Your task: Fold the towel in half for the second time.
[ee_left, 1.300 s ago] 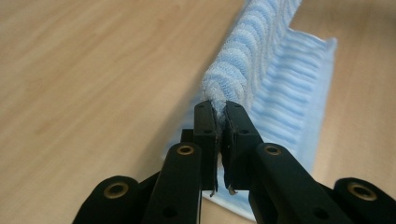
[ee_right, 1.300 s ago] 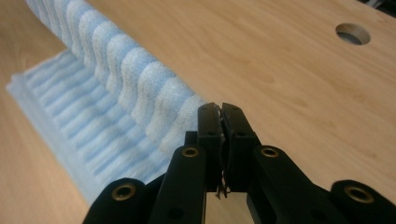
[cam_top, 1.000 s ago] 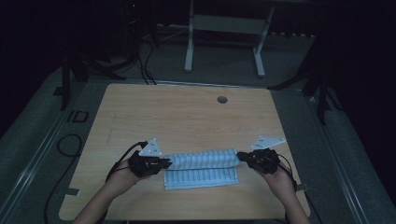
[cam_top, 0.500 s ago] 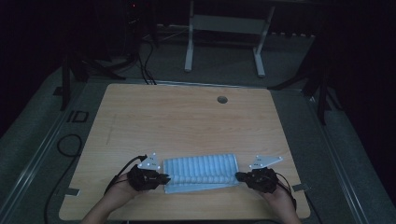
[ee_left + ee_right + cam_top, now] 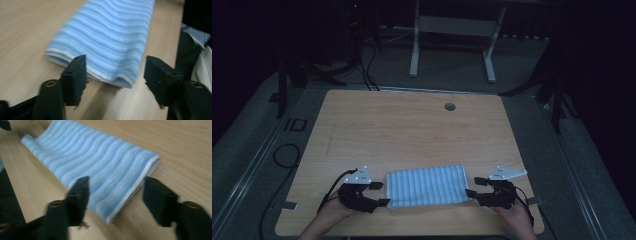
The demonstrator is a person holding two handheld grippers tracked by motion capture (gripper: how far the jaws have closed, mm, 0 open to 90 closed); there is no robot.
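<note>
Towel (image 5: 428, 185), folded and striped blue, now lying flat near the table's (image 5: 412, 130) front edge, released since half a second ago by left gripper (image 5: 379, 194) and right gripper (image 5: 474, 188), jaws apart beside its ends, suggesting the fold is finished.

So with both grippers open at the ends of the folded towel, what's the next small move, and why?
Probably ease both grippers inward and shut them on the towel. The left gripper and right gripper each stand open with a short end between the fingers, nothing gripped, and the towel lies flat on the table.
</note>
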